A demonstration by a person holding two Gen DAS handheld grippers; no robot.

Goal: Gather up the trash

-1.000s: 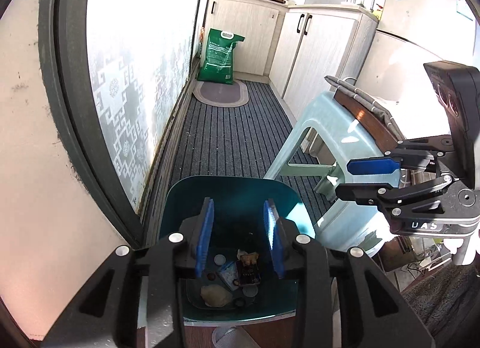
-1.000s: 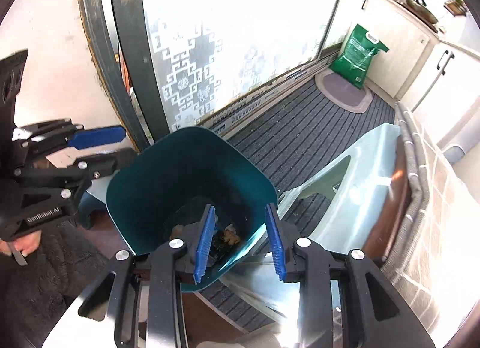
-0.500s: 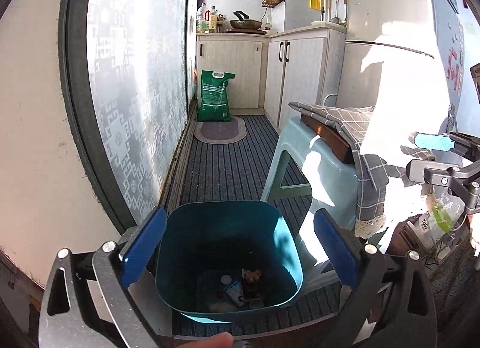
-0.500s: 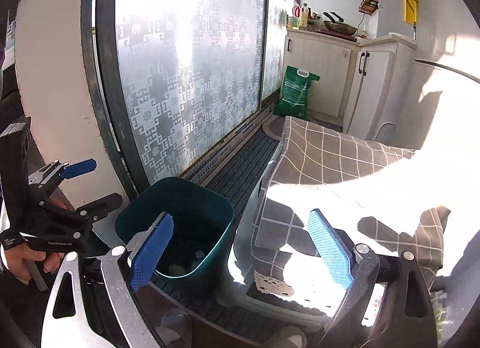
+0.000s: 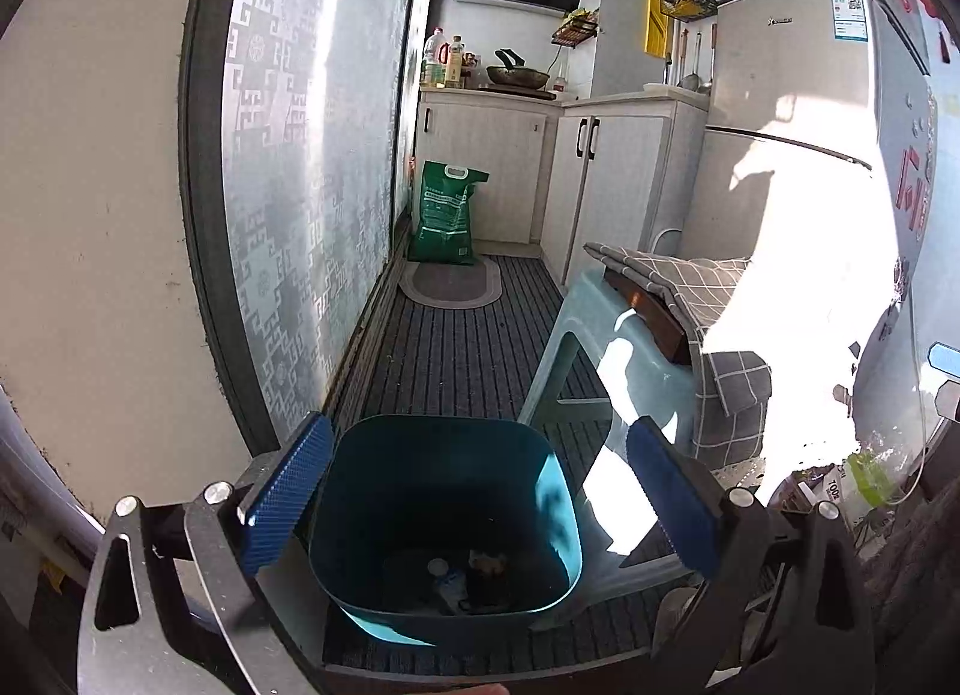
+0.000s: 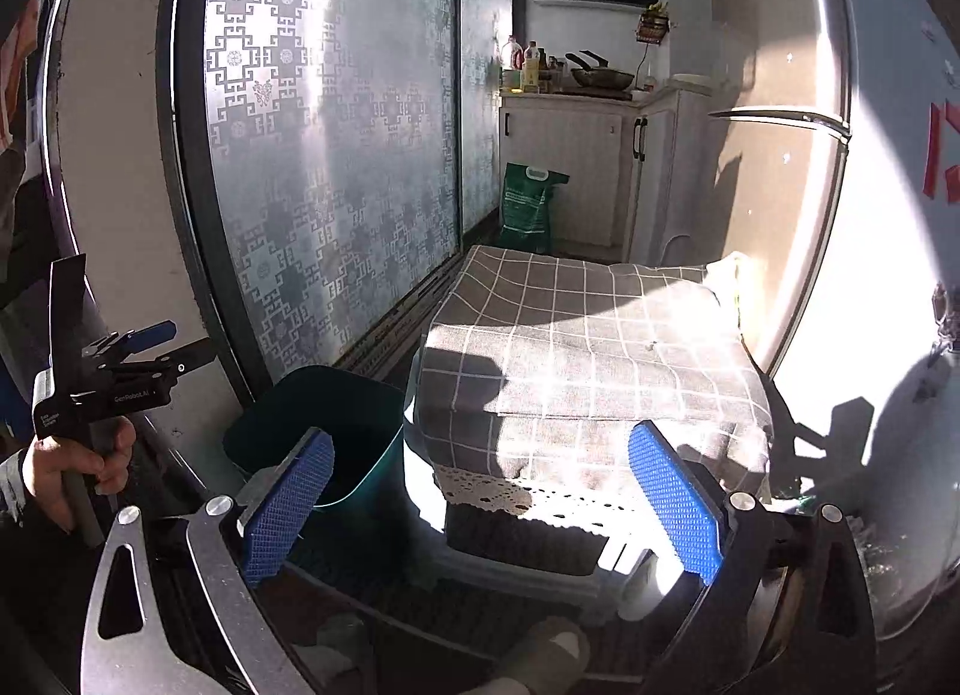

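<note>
Left gripper: jaws spread wide, nothing held between the blue pads; positioned above and near the bin. The same gripper is seen at the far left of the right wrist view, gripped by a hand.

Right gripper: jaws likewise spread wide and empty, directed at the stool.

Teal bin: upright on the striped floor mat, just left of the stool and near the patterned sliding door.

Trash: several small pieces are seen on the bin's floor, among them a round cap-like item and a brownish scrap; the rest is too dark to identify.

Pale plastic stool: stands right of the bin, covered by a grey checked cloth with a lace edge.

Green sack: leans against the cabinets at the far end, behind an oval rug.

Refrigerator: on the right, partly in strong sunlight.
</note>
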